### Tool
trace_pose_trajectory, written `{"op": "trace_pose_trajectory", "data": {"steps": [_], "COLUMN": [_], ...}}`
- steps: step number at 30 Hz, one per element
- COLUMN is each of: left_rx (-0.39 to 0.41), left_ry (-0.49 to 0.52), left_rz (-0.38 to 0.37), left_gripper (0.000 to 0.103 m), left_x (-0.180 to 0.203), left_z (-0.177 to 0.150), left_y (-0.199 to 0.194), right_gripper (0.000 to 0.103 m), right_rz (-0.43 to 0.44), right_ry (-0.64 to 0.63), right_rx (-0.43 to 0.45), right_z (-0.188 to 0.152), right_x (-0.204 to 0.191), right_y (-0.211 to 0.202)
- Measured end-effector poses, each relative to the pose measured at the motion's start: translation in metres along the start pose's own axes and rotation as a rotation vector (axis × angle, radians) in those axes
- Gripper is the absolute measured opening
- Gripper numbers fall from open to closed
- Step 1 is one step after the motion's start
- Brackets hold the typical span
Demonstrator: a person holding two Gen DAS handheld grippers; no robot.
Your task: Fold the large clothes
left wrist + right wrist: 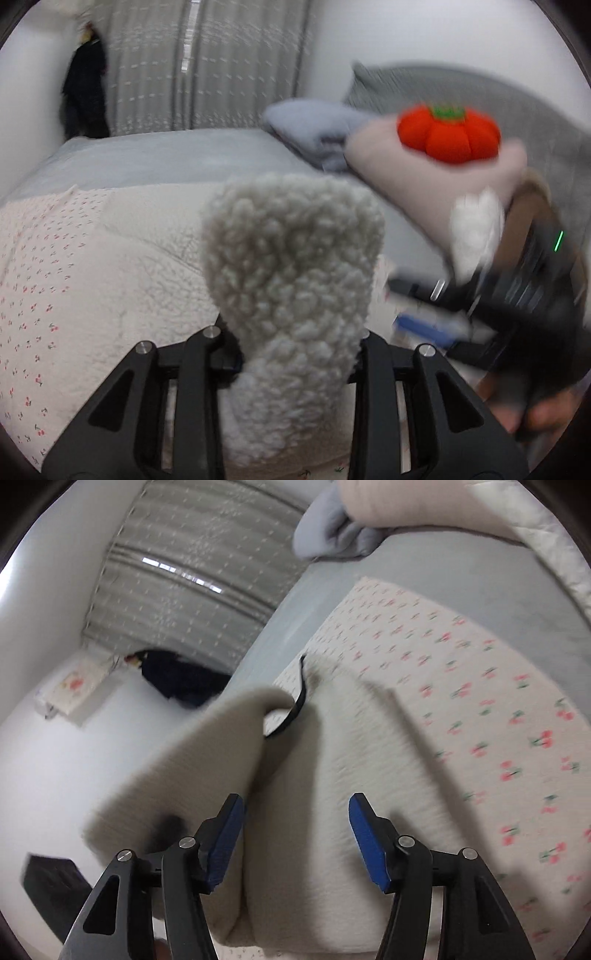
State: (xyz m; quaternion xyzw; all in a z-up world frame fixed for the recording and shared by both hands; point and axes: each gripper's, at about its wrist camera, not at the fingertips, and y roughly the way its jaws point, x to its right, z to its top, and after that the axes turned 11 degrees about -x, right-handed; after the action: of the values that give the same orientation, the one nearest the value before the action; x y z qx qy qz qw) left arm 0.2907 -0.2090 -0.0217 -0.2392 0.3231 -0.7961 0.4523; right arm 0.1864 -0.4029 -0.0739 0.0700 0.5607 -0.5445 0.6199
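A thick, nubbly fleece [291,280] fold is clamped in the left gripper [295,354] and held above the bed [147,155]. The right gripper [295,834] is parted, its blue pads [369,845] clear of the cloth lying below. A cherry-print quilt [461,709] is spread beneath. A red pumpkin cushion [448,133] and pillows [314,129] are crowded at the far end; open sheet is left beside the curtain [207,66].

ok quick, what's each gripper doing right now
Left gripper: shut on the fleece garment.
Right gripper: open, holding nothing; the garment lies under it.
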Motion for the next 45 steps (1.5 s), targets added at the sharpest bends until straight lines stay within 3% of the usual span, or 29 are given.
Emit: {"op": "trace_pose_trajectory", "data": {"steps": [2, 7, 9, 11, 13, 16, 21, 24, 27, 30, 36, 40, 43, 45], "left_rx": [-0.037, 0.02, 0.013, 0.019, 0.02, 0.013, -0.001, 0.077, 0.133, 0.123, 0.069, 0.015, -0.007, -0.01], "left_ry": [0.1, 0.329, 0.331, 0.34, 0.36, 0.356, 0.26, 0.178, 0.066, -0.063, -0.259, -0.375, -0.409, -0.429], "left_rz": [0.049, 0.167, 0.146, 0.094, 0.036, -0.1, -0.435, -0.491, -0.503, -0.514, -0.35, -0.337, -0.337, -0.346], "left_gripper": [0.035, 0.036, 0.038, 0.048, 0.066, 0.068, 0.08, 0.081, 0.083, 0.083, 0.083, 0.083, 0.083, 0.083], "left_x": [0.018, 0.039, 0.034, 0.033, 0.032, 0.021, -0.019, -0.05, -0.087, -0.124, -0.179, -0.201, -0.211, -0.212], "left_z": [-0.015, -0.041, -0.039, -0.036, -0.036, -0.033, -0.032, -0.037, -0.037, -0.032, -0.033, -0.038, -0.041, -0.043], "left_y": [0.019, 0.034, 0.027, 0.013, -0.001, -0.03, -0.072, -0.099, -0.107, -0.093, -0.064, -0.042, -0.035, -0.03], "right_gripper": [0.063, 0.066, 0.067, 0.067, 0.07, 0.075, 0.079, 0.084, 0.085, 0.085, 0.09, 0.09, 0.09, 0.089], "right_rz": [0.003, 0.028, 0.031, 0.045, 0.05, 0.043, 0.013, 0.023, 0.055, 0.131, 0.121, 0.103, 0.023, -0.12], "right_ry": [0.02, 0.046, 0.054, 0.064, 0.056, 0.017, -0.024, -0.028, -0.023, -0.029, -0.117, -0.219, -0.27, -0.285], "right_rx": [0.026, 0.03, 0.028, 0.014, 0.007, 0.012, -0.023, -0.026, -0.046, -0.087, -0.127, -0.273, -0.397, -0.457], "right_z": [0.003, 0.011, 0.011, 0.018, 0.022, 0.018, 0.013, 0.012, 0.012, 0.012, 0.045, 0.075, 0.083, 0.085], "right_x": [0.013, 0.036, 0.04, 0.041, 0.029, 0.024, 0.02, 0.021, 0.022, 0.012, -0.041, -0.095, -0.118, -0.122], "right_y": [-0.02, -0.026, -0.023, -0.016, -0.013, -0.021, -0.019, -0.018, -0.013, -0.004, 0.003, 0.035, 0.076, 0.107]}}
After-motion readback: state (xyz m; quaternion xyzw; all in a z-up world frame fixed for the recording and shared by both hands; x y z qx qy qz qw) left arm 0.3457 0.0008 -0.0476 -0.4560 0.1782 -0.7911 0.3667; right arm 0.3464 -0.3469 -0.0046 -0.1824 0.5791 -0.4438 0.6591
